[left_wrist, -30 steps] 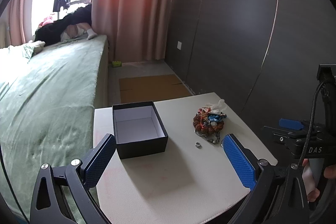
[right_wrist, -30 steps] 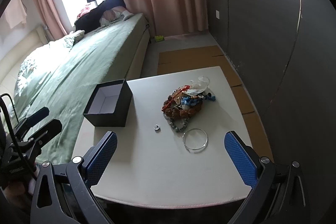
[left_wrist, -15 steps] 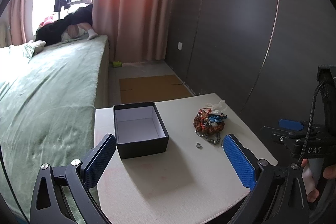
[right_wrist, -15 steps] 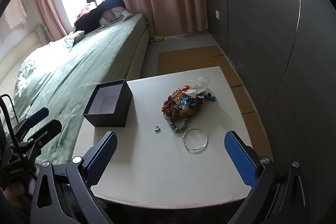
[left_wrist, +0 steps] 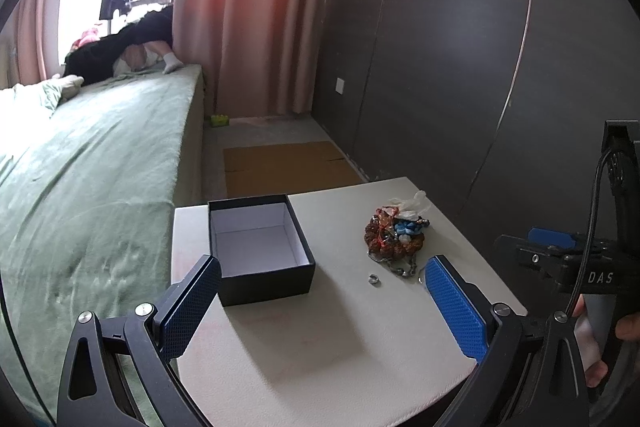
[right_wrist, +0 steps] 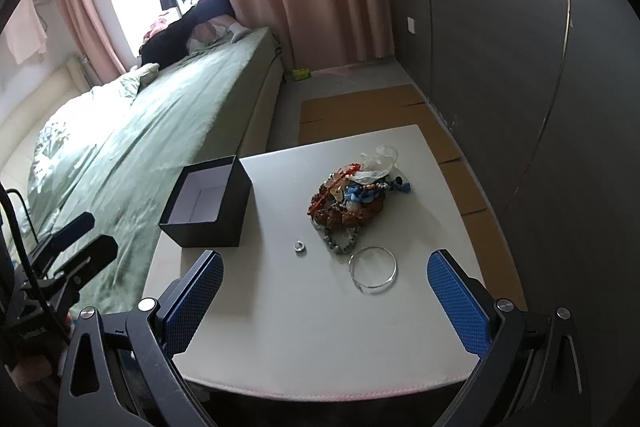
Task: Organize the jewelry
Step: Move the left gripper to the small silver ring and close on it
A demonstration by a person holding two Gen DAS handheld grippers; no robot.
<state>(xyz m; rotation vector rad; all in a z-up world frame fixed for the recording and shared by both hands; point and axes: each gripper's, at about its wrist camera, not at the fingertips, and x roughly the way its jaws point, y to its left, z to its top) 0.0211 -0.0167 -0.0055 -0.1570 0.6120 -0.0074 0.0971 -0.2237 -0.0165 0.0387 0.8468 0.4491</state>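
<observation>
Hovering above the white square worktop (right_wrist: 304,339), the left tongs (left_wrist: 320,307) and right tongs (right_wrist: 324,301) both stand spread wide and empty. A tangled heap of brown, blue and red beaded jewelry (right_wrist: 350,201) lies mid-worktop, well apart from the open black cardboard box with white lining (right_wrist: 208,203); a small silver ring (right_wrist: 299,247) and thin silver bangle (right_wrist: 373,269) lie loose just beside the heap. Judged best: take loose pieces first, descending vertically, pinching the bangle across its rim, then releasing inside the box.
</observation>
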